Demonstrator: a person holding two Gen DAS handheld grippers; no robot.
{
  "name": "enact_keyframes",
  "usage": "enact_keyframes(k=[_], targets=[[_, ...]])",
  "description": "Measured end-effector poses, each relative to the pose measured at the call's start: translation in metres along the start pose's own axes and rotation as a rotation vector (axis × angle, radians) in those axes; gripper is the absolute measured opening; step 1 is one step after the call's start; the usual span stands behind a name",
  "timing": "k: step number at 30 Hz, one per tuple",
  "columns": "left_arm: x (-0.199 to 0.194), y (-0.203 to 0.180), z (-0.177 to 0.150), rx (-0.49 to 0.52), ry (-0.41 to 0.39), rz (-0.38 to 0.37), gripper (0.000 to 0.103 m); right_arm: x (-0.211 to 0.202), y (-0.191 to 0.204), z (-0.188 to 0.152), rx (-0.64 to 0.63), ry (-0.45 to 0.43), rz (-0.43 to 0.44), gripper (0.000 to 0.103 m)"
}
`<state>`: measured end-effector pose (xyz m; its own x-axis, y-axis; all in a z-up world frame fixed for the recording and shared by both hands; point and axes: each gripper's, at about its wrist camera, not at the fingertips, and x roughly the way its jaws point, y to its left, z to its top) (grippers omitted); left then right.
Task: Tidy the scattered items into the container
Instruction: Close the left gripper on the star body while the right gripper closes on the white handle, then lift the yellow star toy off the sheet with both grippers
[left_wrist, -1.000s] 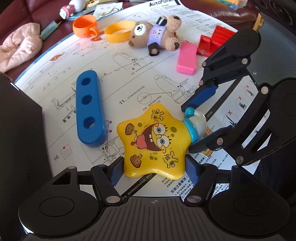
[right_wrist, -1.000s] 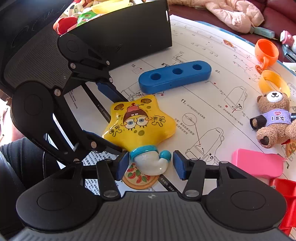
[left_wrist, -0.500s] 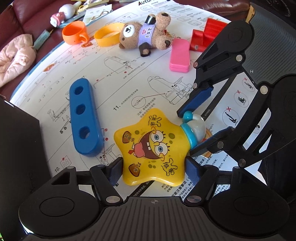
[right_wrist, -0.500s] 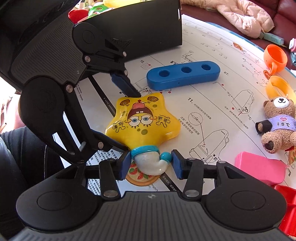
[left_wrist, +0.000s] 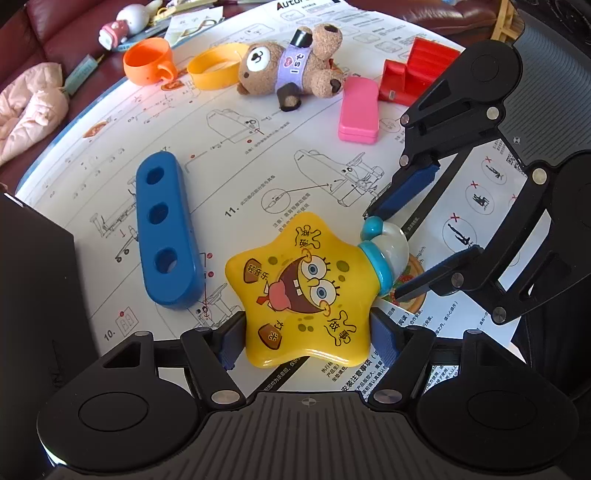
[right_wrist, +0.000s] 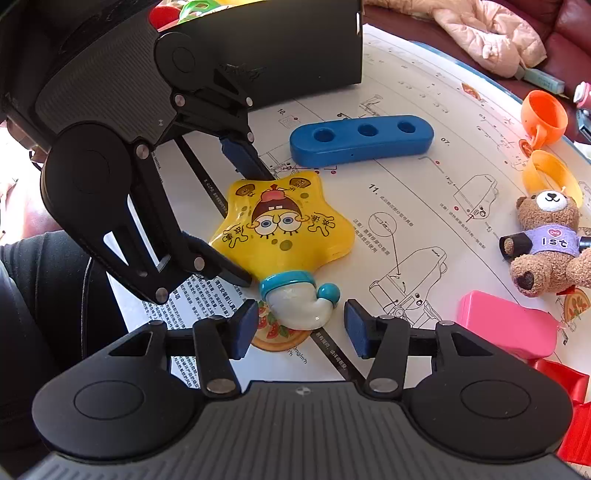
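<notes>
At the nine o'clock edge of the left wrist view, the black container (left_wrist: 33, 295) is standing as the largest thing, its matte wall rising from the printed paper sheet (left_wrist: 258, 155) that is covering the table. Toward ten o'clock of centre, a long blue block (left_wrist: 166, 236) with three round holes is lying flat. Just below centre, the yellow star toy (left_wrist: 303, 291) is sitting on the sheet, glossy hard plastic with a cartoon face; it is looking light, stiff and slippery, so its flat side points are offering the surest hold. The left gripper (left_wrist: 306, 339) is clamping those lower points, pads pressing both sides. At three o'clock of the star, its white and teal nub (right_wrist: 299, 302) is lying between the fingers of the right gripper (right_wrist: 299, 325), which is standing released, with gaps showing on both sides.
</notes>
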<state>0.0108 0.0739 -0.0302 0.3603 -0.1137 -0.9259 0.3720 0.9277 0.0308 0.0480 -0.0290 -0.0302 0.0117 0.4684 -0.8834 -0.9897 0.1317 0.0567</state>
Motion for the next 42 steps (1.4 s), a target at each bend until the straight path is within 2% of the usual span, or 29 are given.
enact_keyframes(k=[3,5,7,9,13,16,20,28,30,35,42], targets=[[0.0,0.0,0.0,-0.004,-0.002,-0.002,0.071,0.003,-0.001,0.003,0.001,0.004,0.003,0.056],[0.0,0.001,0.0,-0.004,-0.002,-0.003,0.071,0.003,0.001,0.004,-0.01,0.006,0.005,0.053],[0.0,0.001,0.0,-0.007,-0.002,-0.007,0.079,0.004,0.002,0.006,-0.03,0.014,0.004,0.053],[0.001,0.002,0.0,-0.007,0.001,-0.004,0.082,0.005,0.001,0.006,-0.035,0.018,0.011,0.052],[-0.001,0.0,0.002,0.003,-0.002,0.002,0.072,0.003,-0.004,0.005,-0.009,0.011,0.029,0.053],[-0.003,-0.002,-0.005,-0.003,-0.045,0.018,0.071,0.001,-0.01,0.004,0.063,-0.002,0.054,0.055],[-0.006,-0.003,-0.021,-0.07,-0.121,0.04,0.071,-0.005,-0.02,0.001,0.171,-0.015,0.11,0.056],[-0.012,-0.007,-0.041,-0.114,-0.18,0.049,0.07,-0.002,-0.029,0.001,0.316,-0.014,0.189,0.062],[-0.014,-0.003,-0.045,-0.146,-0.189,0.039,0.07,-0.002,-0.034,0.0,0.367,-0.018,0.211,0.064],[-0.019,0.023,-0.052,-0.343,-0.213,-0.056,0.07,-0.003,-0.035,-0.002,0.434,-0.01,0.197,0.064],[-0.021,0.038,-0.053,-0.411,-0.175,-0.092,0.07,-0.003,-0.027,0.006,0.469,-0.006,0.195,0.064]])
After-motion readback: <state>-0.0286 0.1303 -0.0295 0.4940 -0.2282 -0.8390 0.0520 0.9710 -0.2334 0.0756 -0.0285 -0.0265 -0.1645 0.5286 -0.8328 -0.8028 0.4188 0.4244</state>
